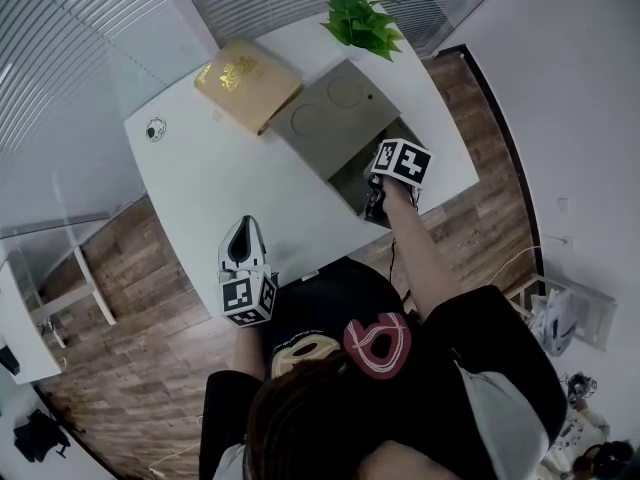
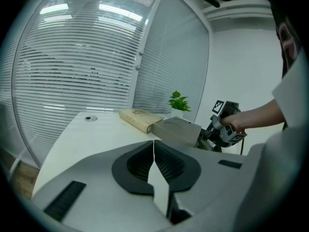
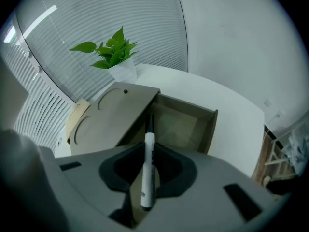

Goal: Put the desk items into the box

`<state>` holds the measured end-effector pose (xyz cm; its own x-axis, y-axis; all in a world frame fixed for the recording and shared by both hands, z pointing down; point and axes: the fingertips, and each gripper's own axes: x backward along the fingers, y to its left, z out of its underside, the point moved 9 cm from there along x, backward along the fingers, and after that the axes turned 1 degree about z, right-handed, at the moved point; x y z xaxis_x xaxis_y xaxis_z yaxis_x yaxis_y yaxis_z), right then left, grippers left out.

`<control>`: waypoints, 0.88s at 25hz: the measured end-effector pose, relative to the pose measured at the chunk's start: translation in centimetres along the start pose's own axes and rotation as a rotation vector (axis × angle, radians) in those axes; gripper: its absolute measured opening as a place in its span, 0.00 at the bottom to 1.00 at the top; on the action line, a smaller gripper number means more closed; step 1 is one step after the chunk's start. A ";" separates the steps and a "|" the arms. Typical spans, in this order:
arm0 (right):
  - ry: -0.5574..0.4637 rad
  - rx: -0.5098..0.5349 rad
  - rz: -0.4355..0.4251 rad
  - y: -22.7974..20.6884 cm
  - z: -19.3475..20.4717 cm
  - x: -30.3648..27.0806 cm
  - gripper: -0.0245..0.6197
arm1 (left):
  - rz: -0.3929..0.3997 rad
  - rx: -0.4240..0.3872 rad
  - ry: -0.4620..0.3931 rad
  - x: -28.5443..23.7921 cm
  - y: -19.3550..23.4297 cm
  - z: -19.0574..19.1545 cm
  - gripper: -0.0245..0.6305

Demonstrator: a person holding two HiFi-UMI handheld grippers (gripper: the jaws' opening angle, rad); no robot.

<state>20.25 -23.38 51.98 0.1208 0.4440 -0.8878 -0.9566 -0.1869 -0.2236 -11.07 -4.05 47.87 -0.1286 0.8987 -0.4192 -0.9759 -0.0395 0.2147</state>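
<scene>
Remotely, I watch two grippers at a white desk [image 1: 200,183] set against window blinds. At far left, a round grommet [image 1: 155,129] sits near the desk's corner. My left gripper [image 1: 242,231] hangs over the near edge with its jaws pressed together and nothing between them; its marker cube faces the head camera. Beyond it, a tan book [image 1: 247,83] with gold print lies flat, one edge just beside the box's lid [image 1: 330,116]. That grey lid, marked with two circles, is swung back and covers part of the box [image 3: 211,129], whose brown inside shows open on the right. A green plant [image 1: 360,18] in a white pot stands at the desk's far edge, behind the lid. At right, my right gripper [image 1: 376,203] is held above the box's open side, jaws clamped on a pen [image 3: 147,168]. The pen's white barrel runs along the jaws and its dark tip points down toward the box, close to the lid's edge. I cannot tell whether the tip touches anything.
</scene>
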 end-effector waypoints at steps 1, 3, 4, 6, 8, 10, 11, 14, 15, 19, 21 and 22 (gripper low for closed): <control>0.004 0.006 0.007 0.1 -0.1 -0.1 0.15 | -0.001 -0.001 0.002 0.0 0.0 0.0 0.07; 0.012 0.025 0.025 0.3 -0.1 -0.2 0.15 | -0.003 -0.002 0.003 -0.1 -0.1 0.1 0.07; 0.017 0.039 0.033 0.4 -0.2 -0.3 0.15 | -0.002 -0.006 0.004 -0.1 -0.1 0.1 0.07; 0.037 0.073 0.039 0.8 -0.2 -0.6 0.15 | 0.001 -0.017 0.005 -0.3 -0.3 0.2 0.07; 0.067 0.102 0.034 1.3 -0.2 -0.9 0.15 | 0.004 -0.031 0.007 -0.4 -0.4 0.1 0.07; 0.087 0.121 0.036 1.6 -0.2 -1.0 0.15 | 0.006 -0.040 0.007 -0.4 -0.5 0.2 0.07; 0.094 0.133 0.043 1.7 -0.2 -1.1 0.15 | 0.007 -0.044 0.005 -0.4 -0.5 0.1 0.07; 0.094 0.209 0.087 2.2 -0.3 -1.4 0.15 | -0.003 -0.054 -0.004 -0.3 -0.4 0.0 0.07; 0.087 0.232 0.103 2.4 -0.3 -1.4 0.15 | -0.010 -0.055 -0.007 -0.2 -0.4 -0.1 0.07; 0.089 0.259 0.110 2.5 -0.2 -1.4 0.15 | -0.015 -0.053 -0.009 0.0 -0.3 0.0 0.07; 0.110 0.250 0.100 2.4 -0.2 -1.6 0.15 | -0.012 -0.050 -0.010 -0.1 -0.2 0.2 0.07; 0.119 0.249 0.100 2.4 -0.2 -1.7 0.15 | -0.012 -0.049 -0.008 -0.1 -0.1 0.3 0.07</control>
<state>17.77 -24.80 52.87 0.0388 0.3258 -0.9446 -0.9992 0.0023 -0.0402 -10.90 -4.00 48.09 -0.1156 0.9029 -0.4140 -0.9848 -0.0499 0.1662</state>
